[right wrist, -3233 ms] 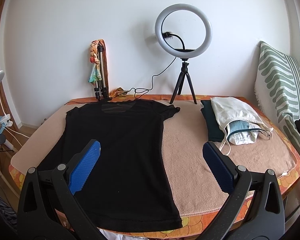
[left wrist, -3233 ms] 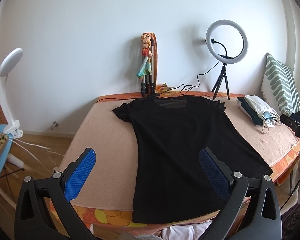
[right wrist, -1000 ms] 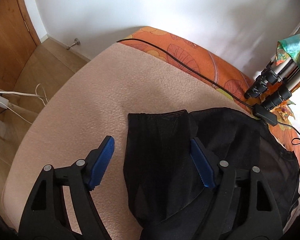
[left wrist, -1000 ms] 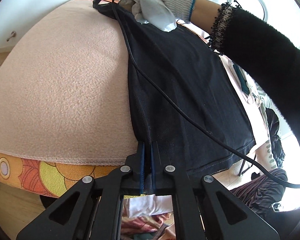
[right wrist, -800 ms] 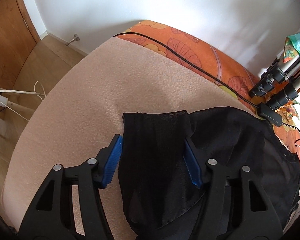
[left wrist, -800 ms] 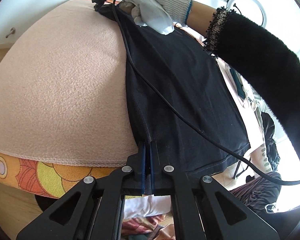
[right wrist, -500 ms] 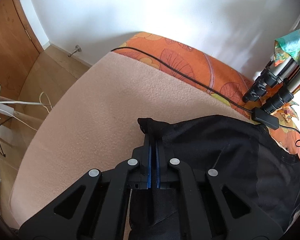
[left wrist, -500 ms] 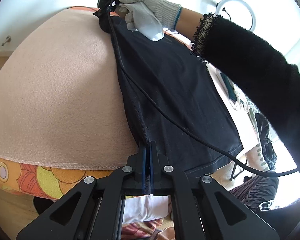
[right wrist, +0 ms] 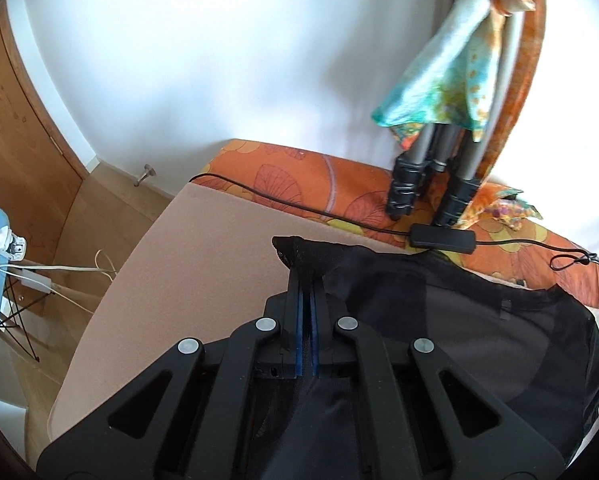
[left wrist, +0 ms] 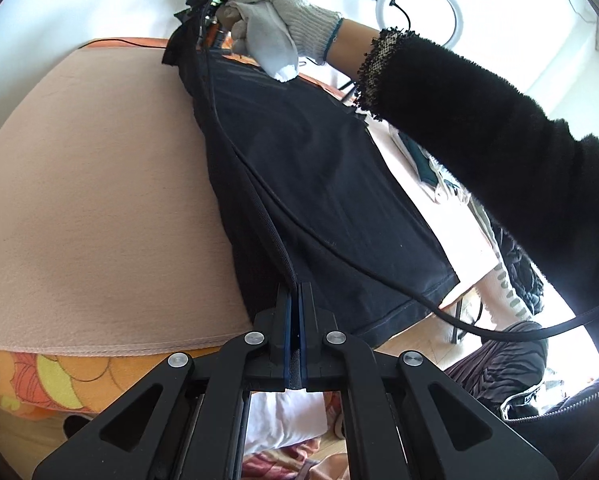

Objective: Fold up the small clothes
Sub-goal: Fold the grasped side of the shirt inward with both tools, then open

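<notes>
Your left tool is clamped on the near hem corner of the black T-shirt; the blue pads are pressed together with dark cloth pinched between them. The shirt's long edge runs up and away from that grip, lifted off the pink blanket that covers the worktop.

Your right tool is clamped too, on the sleeve end of the same shirt; a small tuft of black mesh sticks out past the tips. From the left wrist view, your right hand, in a white knit glove, holds that tool at the far end of the shirt, with a fuzzy black sleeve behind it. A black cable trails from it across the shirt.

The rest of the shirt lies on the blanket, neckline toward the wall. An orange flowered cover shows beyond the blanket's edge. Folded tripod legs with a bright scarf draped on them stand at the wall. A ring light sits farther right.
</notes>
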Tool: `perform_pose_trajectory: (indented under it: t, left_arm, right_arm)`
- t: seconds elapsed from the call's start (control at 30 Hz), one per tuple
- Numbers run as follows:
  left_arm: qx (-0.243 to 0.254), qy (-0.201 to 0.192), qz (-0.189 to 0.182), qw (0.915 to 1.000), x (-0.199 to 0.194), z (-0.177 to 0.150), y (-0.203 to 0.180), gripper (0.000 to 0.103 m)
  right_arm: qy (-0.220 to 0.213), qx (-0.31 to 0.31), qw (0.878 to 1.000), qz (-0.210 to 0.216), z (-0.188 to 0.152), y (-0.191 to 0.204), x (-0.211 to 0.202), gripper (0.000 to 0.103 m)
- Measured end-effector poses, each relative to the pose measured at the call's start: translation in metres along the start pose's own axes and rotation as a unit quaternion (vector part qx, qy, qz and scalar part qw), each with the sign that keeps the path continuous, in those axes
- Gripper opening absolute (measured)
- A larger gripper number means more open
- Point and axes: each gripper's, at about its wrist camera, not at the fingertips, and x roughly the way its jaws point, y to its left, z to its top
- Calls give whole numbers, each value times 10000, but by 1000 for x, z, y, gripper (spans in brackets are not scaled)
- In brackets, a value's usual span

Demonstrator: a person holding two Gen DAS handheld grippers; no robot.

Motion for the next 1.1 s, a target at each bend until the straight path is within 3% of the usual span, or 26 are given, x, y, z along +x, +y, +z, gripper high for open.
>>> perform_pose_trajectory:
  t: [0.47,0.73,0.9,0.97,1.0,1.03,1.07,1.1]
  left_arm:
    - [785,574,-199,9951,44,5,-53,1]
    - [973,825,-200,9916,59,2,-58,1]
    - [957,908,-203,9910,61,2,-57,1]
    - [901,946,-229,9912,61,3,-59,9]
    - [845,980,-291,9912,65,4,-63,22]
    - [812,1020,-361,9908,63,5,-63,36]
    - [814,981,-438,9909,60,5,-63,37]
    - [858,900,-474,9911,56,4,-66,37]
  right_arm:
    - [-24,545,9959,-719,-48,-102,-30,3]
    - [118,756,9916,-1045,-66,-136,-28,3]
    - [151,885,9917,-918,-70,-145,-22,3]
    - [167,866,9920,-902,-69,-144,-21,3]
    - [184,863,9922,-880,-68,-144,-20,4]
    - [198,880,9922,-862,-66,-144,-21,8]
    - [241,890,9918,-887,-65,-145,-21,27]
    - [248,888,9911,-965,-65,-145,-23,52]
